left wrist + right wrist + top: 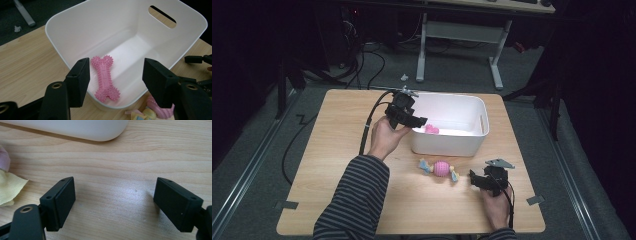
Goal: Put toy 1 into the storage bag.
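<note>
- Left gripper view: pink spiked rubber bone toy (105,77), lying flat on the floor of the white plastic bin (62,32), near the wall closest to the camera. Nothing touches it.
- Left gripper (113,80): jaws parted, nothing between the pads; hovers above the bin's near rim, over the bone.
- Risk: if the left gripper dips or swings, a jaw may catch the rim and shove or tip the light bin.
- Crocheted candy toy (439,169): pink body, blue and yellow ends, on the wooden table (337,200) just in front of the bin.
- Right gripper (113,202): jaws wide, empty, low over bare wood beside the candy toy.
- Risk: soft yarn may snag or slip from a shallow pinch; a low approach could push it away.
- Markings: no brand, label or legible writing on any item.
</note>
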`<state>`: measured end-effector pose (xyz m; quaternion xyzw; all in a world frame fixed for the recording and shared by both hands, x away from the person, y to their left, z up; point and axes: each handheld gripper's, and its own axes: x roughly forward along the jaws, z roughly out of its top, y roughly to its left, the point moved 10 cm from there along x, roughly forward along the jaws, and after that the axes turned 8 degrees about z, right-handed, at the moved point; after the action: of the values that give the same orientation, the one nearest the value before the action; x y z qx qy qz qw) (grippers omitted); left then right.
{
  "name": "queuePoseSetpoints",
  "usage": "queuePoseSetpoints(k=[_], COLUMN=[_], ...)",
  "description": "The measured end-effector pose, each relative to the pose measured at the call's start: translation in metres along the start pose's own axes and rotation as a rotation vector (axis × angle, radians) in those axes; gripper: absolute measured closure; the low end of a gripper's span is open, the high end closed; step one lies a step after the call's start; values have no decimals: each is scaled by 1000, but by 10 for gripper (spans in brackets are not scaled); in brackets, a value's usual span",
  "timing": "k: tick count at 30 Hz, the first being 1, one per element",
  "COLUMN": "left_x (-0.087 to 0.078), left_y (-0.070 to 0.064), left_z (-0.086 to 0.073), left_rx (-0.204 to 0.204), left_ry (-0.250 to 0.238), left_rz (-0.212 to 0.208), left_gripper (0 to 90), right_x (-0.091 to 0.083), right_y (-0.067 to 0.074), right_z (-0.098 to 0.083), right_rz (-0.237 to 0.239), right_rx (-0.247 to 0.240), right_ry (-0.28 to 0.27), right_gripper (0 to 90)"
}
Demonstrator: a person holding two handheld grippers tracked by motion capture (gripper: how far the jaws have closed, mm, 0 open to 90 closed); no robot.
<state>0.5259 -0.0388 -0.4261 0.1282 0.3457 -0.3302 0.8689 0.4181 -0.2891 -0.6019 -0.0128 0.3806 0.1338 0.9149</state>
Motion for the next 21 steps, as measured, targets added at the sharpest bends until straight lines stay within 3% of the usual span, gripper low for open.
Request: queuePoseSetpoints(k=[6,21], left_x=[-12,-29], left_y=[6,24], left_z=[-7,-36], left_rx=[4,-30], left_ry=[-2,-17], left_rz=[20,43], left_gripper=[391,389], right_x=[0,0], right_y=[0,0], right_z=[0,0], right_rz=[0,-1], right_rx=[-1,0], right_ry=[0,0], right_gripper=[177,177])
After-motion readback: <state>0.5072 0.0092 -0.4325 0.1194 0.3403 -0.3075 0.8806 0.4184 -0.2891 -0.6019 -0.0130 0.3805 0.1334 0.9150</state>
